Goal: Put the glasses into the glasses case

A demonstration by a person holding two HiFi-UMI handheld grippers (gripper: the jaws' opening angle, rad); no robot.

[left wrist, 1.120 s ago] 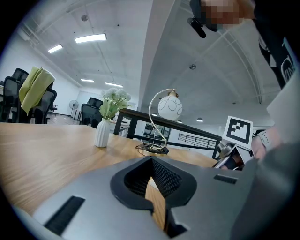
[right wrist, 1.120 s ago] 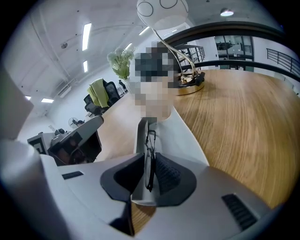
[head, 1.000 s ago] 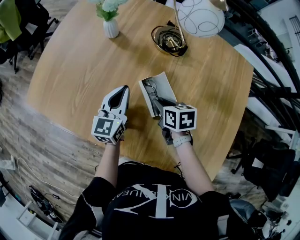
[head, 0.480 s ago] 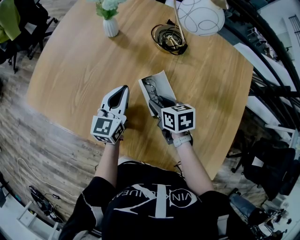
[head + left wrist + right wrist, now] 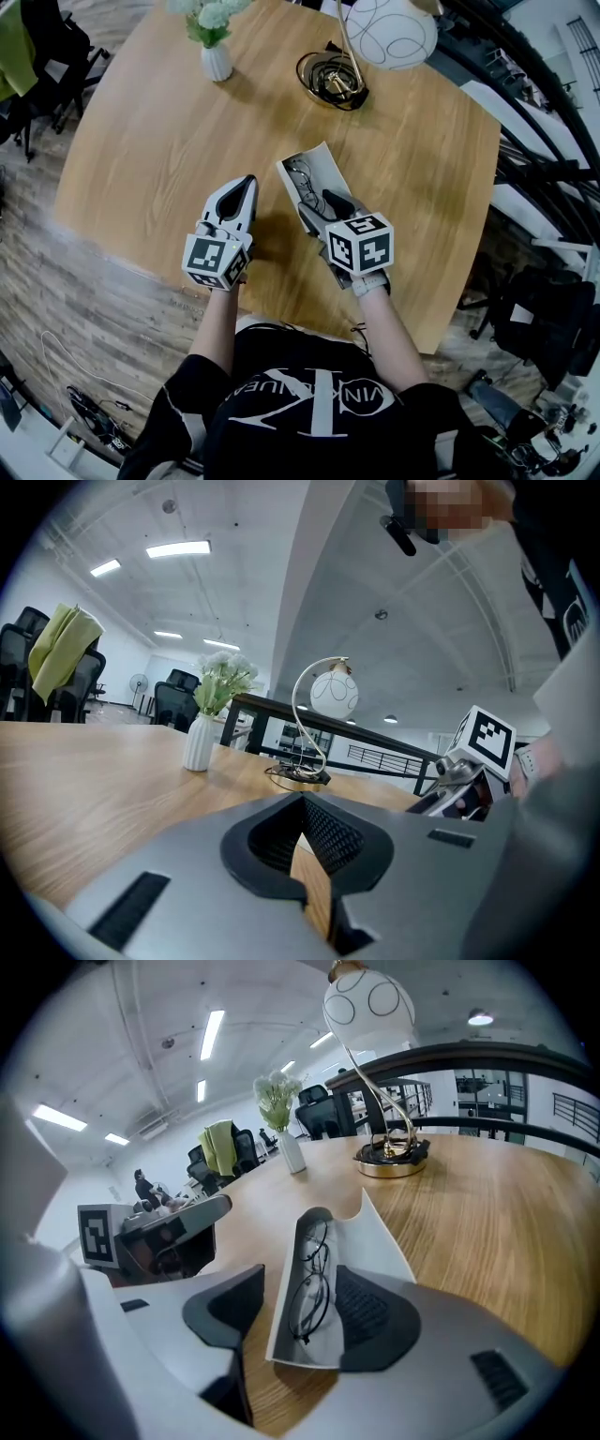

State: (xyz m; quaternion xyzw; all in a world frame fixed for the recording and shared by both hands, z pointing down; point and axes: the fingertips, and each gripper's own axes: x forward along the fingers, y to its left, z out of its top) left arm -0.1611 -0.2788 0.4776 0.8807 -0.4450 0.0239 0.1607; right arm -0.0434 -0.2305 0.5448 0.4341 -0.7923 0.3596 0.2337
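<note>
The open white glasses case point(image 5: 324, 163) lies on the wooden table in front of me. The thin-framed glasses point(image 5: 301, 178) lie folded inside it. In the right gripper view the glasses point(image 5: 313, 1283) rest along the case's trough point(image 5: 380, 1241). My right gripper point(image 5: 322, 208) points down at the case's near end. Its jaws are opening, and that end sits between them point(image 5: 302, 1277) with the left pad apart from it. My left gripper point(image 5: 247, 180) rests left of the case, shut and with nothing in it point(image 5: 302, 803).
A white vase of flowers point(image 5: 216, 58) stands at the table's far left. A lamp with a round shade point(image 5: 389, 33) and a coiled cable at its base point(image 5: 335, 82) stands at the back. The table's edge point(image 5: 281, 314) runs close to my body. Office chairs stand beyond the table.
The right gripper's jaws have spread apart over the near end of the case, and its marker cube has rolled a little. The left gripper has stayed where it was.
</note>
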